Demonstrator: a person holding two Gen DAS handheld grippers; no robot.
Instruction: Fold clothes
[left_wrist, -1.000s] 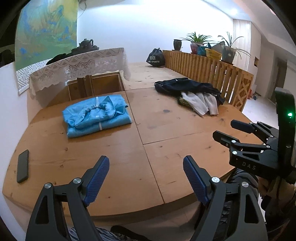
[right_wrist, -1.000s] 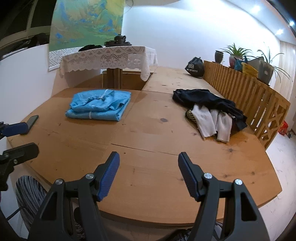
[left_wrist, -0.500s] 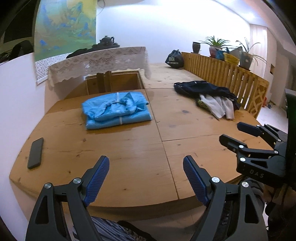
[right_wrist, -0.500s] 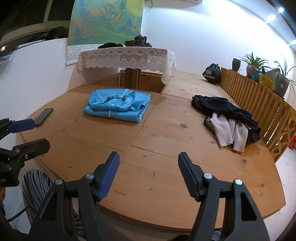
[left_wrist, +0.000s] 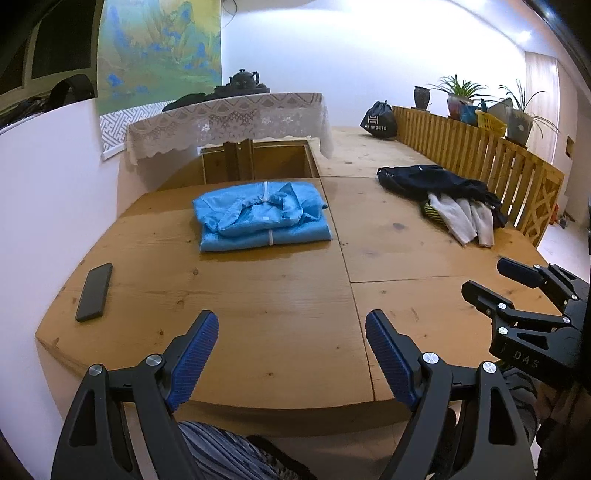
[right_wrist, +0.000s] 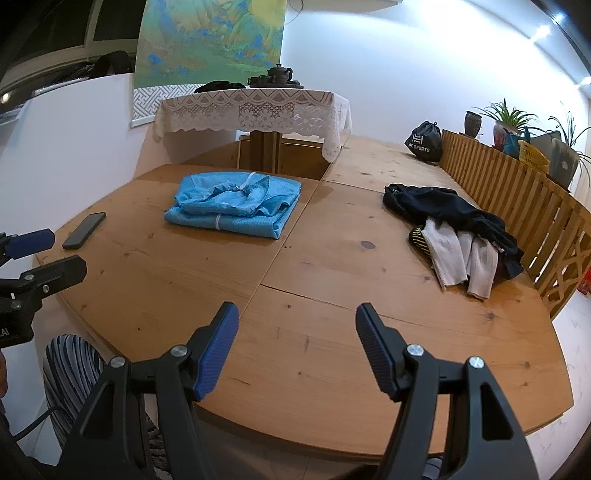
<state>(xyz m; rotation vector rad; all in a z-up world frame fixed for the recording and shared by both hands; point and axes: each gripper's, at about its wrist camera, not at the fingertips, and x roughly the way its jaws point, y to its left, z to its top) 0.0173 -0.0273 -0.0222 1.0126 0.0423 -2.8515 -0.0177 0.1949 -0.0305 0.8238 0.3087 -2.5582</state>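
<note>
On the wooden table (left_wrist: 266, 314), a blue garment (left_wrist: 262, 218) lies folded toward the far left, while the dark-and-white clothes pile (right_wrist: 458, 232) on the right looks untouched; the left gripper (left_wrist: 291, 354) and right gripper (right_wrist: 295, 350) hover spread and empty near the front edge

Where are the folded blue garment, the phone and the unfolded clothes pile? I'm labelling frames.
Folded blue garment (left_wrist: 264, 216), left wrist view, its top layer.
Phone (left_wrist: 94, 291), left wrist view, screen centre.
Unfolded clothes pile (right_wrist: 443, 206), right wrist view, dark garment.
</note>
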